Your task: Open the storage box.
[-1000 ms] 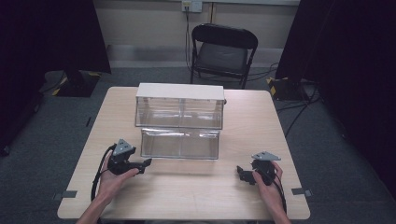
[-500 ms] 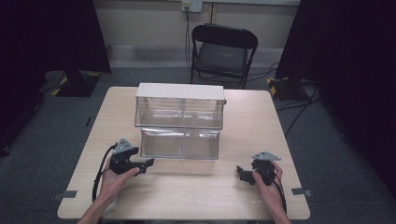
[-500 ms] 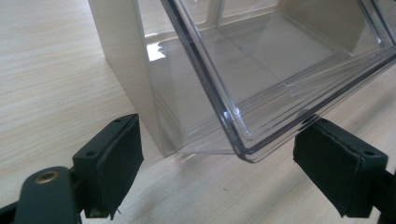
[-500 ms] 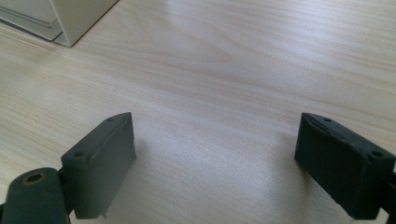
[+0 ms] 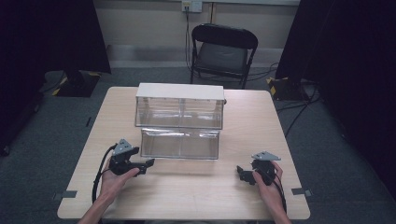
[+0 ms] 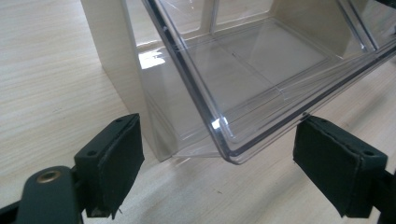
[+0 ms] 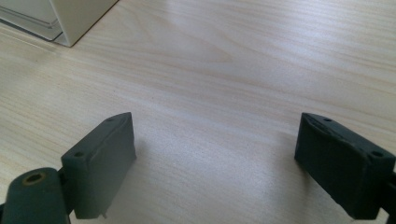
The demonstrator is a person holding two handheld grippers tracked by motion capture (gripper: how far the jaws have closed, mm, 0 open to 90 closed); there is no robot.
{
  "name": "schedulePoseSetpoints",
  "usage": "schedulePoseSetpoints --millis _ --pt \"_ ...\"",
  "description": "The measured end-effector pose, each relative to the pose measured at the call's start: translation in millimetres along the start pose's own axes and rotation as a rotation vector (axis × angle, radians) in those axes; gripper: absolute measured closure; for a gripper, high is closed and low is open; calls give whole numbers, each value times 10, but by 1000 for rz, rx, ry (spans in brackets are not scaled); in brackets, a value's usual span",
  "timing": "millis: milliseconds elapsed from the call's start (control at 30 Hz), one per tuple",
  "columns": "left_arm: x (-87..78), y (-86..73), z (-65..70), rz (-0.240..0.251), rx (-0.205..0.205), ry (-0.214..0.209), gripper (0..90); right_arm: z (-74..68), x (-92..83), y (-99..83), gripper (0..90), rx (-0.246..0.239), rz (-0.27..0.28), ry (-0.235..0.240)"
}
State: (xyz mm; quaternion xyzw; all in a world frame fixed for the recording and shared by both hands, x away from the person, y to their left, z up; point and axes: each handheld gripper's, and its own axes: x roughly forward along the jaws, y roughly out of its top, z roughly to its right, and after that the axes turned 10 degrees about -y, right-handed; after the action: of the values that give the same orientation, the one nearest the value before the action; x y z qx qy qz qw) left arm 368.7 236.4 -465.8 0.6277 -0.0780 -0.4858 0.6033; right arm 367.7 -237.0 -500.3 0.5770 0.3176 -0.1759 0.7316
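I've got the left gripper [image 5: 148, 163] sitting just off the near-left corner of the drawer [image 5: 180, 143], jaws spread wide and holding nothing. In the left gripper view the drawer's clear front corner [image 6: 233, 151] hangs right between the two black pads [image 6: 114, 163], but neither pad touches it.

The drawer is the lower one of a clear two-tier cabinet [image 5: 180, 105] at the middle of the counter [image 5: 187, 191]. It's pulled out toward me, well proud of the tier above. Its long axis runs left to right across the counter, its front wall faces me, and it looks empty.

My right gripper [image 5: 242, 173] rests well apart, near the counter's right front edge. Its jaws are wide open too, over bare wood, with a corner of the cabinet at the top left of the right gripper view.

My read: this is the approach step, lining up on the drawer, no grip made yet. Next I'd ease the left gripper forward so the pads straddle the front wall at that corner, then close. The plastic looks slick, so I'd want a square bite before sliding the drawer along its track.
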Motion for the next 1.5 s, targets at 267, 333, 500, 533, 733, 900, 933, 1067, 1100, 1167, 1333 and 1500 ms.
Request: schedulePoseSetpoints --millis 267,333,500,533,733,900,933,1067,1100,1167,1333,1500 --pt "0 -4 8 5 1 -4 164 0 0 0 115 0 0 0" --pt "-3 -3 10 4 8 -4 172 0 0 0 115 0 0 0" --pt "-25 -2 13 8 11 -12 167 0 0 0 115 -1 0 0" --pt "-28 -3 13 9 14 -8 168 0 0 0 115 0 0 0" --pt "-34 -6 7 15 9 -14 168 0 0 0 115 -1 0 0" --pt "-44 -5 11 25 13 -20 167 -1 0 0 115 1 0 0" --pt "-48 -4 12 24 13 -20 167 0 0 0 116 1 0 0" --pt "-46 -3 12 24 11 -21 166 0 0 0 115 0 0 0" --pt "-46 -3 12 24 11 -21 166 0 0 0 115 0 0 0" --pt "-46 -2 13 24 11 -21 166 0 0 0 115 0 0 0" --pt "-54 8 24 20 15 -12 162 0 0 0 115 0 0 0" --pt "-51 7 23 22 19 -13 162 0 0 0 115 1 0 0"
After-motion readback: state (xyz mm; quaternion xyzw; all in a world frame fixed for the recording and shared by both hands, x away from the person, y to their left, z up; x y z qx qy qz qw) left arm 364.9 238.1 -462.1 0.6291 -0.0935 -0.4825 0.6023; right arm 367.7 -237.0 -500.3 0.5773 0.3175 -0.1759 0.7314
